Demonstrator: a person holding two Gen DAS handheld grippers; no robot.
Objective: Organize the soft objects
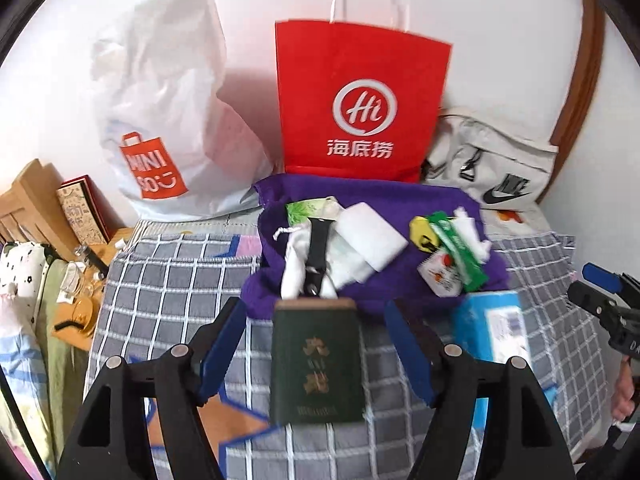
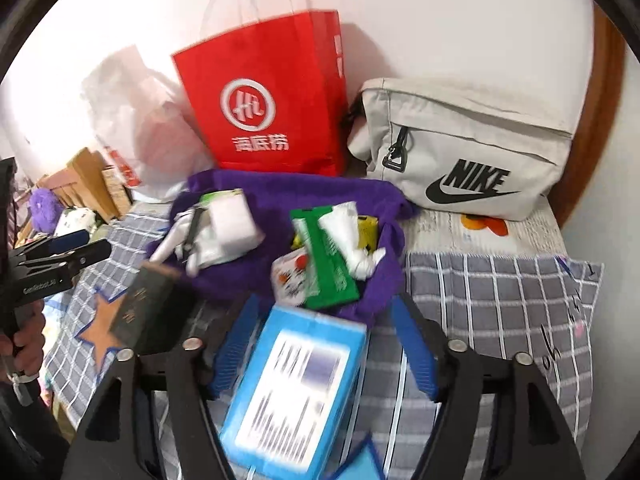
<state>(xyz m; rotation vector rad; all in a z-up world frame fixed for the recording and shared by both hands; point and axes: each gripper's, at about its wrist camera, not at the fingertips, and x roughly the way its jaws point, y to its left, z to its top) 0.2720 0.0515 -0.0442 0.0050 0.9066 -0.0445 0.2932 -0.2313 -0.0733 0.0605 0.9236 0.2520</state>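
Bed covered in a grey checked blanket, white wall behind. At the left edge, a wooden shelf with clutter. Along the wall: white plastic bag, red paper bag, pale grey Nike pouch. Mid-bed, a purple cloth heaped with small packets. Left gripper spread wide around a dark green booklet, pads apart from it. Right gripper likewise wide around a blue box.
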